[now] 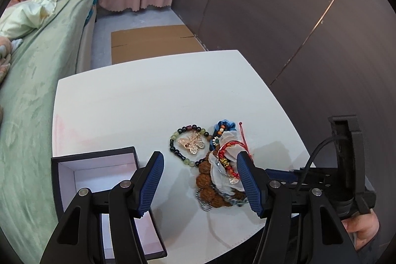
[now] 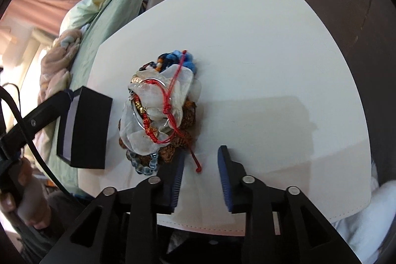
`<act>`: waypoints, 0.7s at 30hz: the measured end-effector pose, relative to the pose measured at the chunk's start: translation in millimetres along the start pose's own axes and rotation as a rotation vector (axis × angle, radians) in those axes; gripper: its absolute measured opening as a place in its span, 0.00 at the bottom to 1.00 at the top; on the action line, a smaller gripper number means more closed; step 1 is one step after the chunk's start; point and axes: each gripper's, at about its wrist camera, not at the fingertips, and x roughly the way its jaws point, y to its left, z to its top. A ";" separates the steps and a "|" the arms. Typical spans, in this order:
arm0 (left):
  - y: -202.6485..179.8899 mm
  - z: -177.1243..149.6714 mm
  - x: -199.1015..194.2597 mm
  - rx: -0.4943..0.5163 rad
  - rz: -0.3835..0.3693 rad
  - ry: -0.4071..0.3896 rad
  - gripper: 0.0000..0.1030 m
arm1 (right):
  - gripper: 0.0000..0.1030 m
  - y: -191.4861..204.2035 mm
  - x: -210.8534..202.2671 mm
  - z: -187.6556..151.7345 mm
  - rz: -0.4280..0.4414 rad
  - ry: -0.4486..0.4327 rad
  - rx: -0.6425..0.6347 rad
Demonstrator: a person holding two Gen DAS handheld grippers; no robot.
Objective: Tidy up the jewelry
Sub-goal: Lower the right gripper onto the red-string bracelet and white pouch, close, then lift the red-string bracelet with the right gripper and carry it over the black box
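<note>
A pile of jewelry (image 1: 222,170) lies on the white table (image 1: 138,100): a bead bracelet with green and black beads (image 1: 183,137), a gold butterfly brooch (image 1: 192,143), a red cord bracelet (image 1: 232,155), brown seed beads, white petals and a blue flower. My left gripper (image 1: 200,183) is open, hovering just above the pile's near left side. An open black box (image 1: 99,175) with white lining sits at the left under its left finger. In the right wrist view the pile (image 2: 160,110) and the box (image 2: 86,128) show too. My right gripper (image 2: 200,180) is open and empty, near the pile's red cord end (image 2: 196,165).
A bed with green sheet (image 1: 29,95) runs along the table's left. A flat cardboard sheet (image 1: 153,41) lies on the floor beyond the table. A dark wall (image 1: 297,16) stands at the right. The right hand-held gripper (image 1: 346,165) shows at the table's right edge.
</note>
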 end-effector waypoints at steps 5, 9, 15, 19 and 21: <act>-7.6 6.3 2.1 0.036 0.008 0.021 0.61 | 0.28 11.3 4.3 3.0 -0.041 -0.009 -0.078; -11.9 11.6 4.2 0.052 0.015 0.036 0.61 | 0.03 10.4 12.2 0.7 0.033 0.033 -0.066; -20.0 12.8 7.2 0.085 0.019 0.044 0.61 | 0.03 9.1 -9.1 -2.7 0.078 -0.049 -0.037; -22.9 11.7 11.4 0.104 0.024 0.053 0.61 | 0.03 -0.7 -39.1 -6.7 0.167 -0.152 0.030; -22.6 11.6 14.2 0.106 0.023 0.058 0.61 | 0.03 -3.6 -52.1 -9.6 0.199 -0.198 0.052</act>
